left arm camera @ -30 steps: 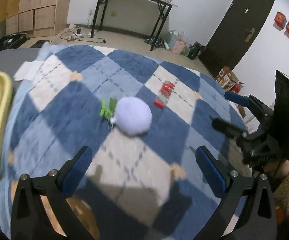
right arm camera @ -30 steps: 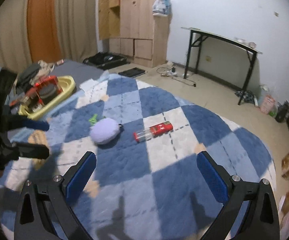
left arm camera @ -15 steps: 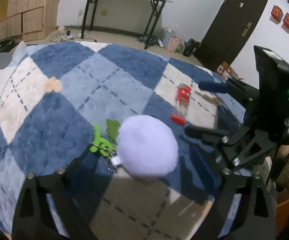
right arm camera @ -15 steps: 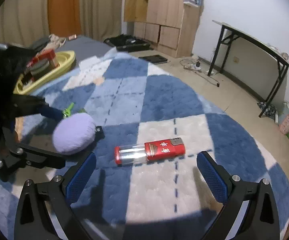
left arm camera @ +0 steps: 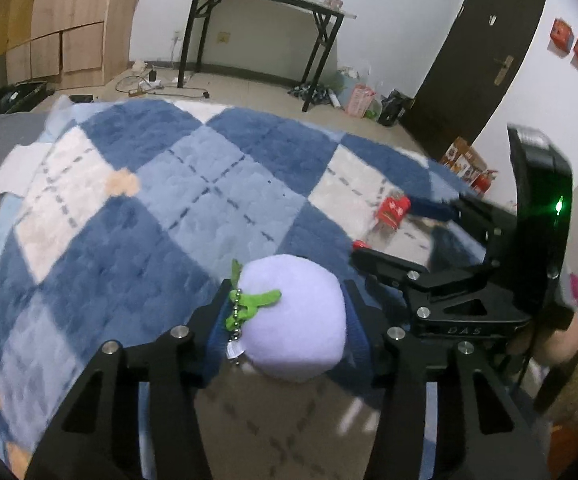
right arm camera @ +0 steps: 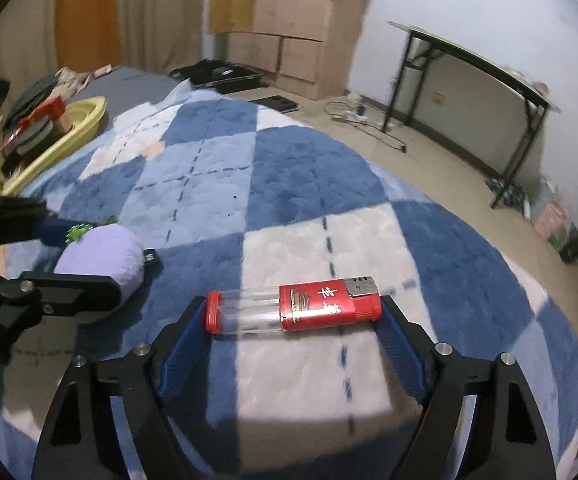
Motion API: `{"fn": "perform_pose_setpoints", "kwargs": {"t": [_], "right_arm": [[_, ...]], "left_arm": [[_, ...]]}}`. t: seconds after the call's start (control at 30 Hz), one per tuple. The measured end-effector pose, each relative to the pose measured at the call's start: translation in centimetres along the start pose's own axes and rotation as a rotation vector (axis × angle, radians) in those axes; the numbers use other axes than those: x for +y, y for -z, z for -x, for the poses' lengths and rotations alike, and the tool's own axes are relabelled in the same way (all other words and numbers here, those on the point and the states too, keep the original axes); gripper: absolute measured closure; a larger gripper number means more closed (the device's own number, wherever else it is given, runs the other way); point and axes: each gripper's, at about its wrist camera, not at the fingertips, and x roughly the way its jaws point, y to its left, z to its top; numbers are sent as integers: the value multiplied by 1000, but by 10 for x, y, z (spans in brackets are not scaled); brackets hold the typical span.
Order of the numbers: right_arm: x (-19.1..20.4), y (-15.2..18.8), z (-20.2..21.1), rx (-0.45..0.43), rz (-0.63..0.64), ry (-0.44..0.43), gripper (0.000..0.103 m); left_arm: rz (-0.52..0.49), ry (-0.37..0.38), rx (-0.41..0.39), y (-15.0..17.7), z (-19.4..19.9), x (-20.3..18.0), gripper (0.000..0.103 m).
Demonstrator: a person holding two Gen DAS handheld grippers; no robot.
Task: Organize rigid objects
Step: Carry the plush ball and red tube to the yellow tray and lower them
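The red lighter [right arm camera: 295, 310] is seen lying crosswise on the checked blanket [right arm camera: 289, 200], end to end between the closing jaws of the right gripper [right arm camera: 293, 330]. The purple plush ball [left arm camera: 295, 320] (soft) is flanked by the closing left gripper [left arm camera: 287, 320].

Black grippers [right arm camera: 293, 344], blue pads [right arm camera: 403, 354], silver screws (green LED).

One purple plush ball [left arm camera: 295, 320] and one red lighter [right arm camera: 297, 310] lay on one checked rug [right arm camera: 289, 184]. One yellow tray [right arm camera: 75, 128] held several items, too cluttered to count. Two grippers were present: left gripper [left arm camera: 285, 320], right gripper [right arm camera: 291, 336].
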Motion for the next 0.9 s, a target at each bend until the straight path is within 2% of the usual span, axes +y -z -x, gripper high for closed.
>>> {"fn": "perform_pose_setpoints", "kwargs": {"t": [0.27,0.4,0.53,0.7,0.8,0.9], "right_arm": [[21,33,113,-129,-219,-8,21],[41,39,181,-203,-265,-8,21],[67,39,222,-234,-229,-9,21],[107,24,239,-244,-176,-25,21],[135,2,233,-244,-141,-71,21],[169,-24,208,-225,-78,-109,21]], "left_arm": [[-34,-49,-40,14,101,-4,50],[-43,-81,-98,24,163,-3,50],[-29,-136,-145,35,218,15,49],[23,-206,-187,39,267,58,49],[63,-252,-196,41,283,92,49],[105,-309,-204,42,291,132,49]]}}
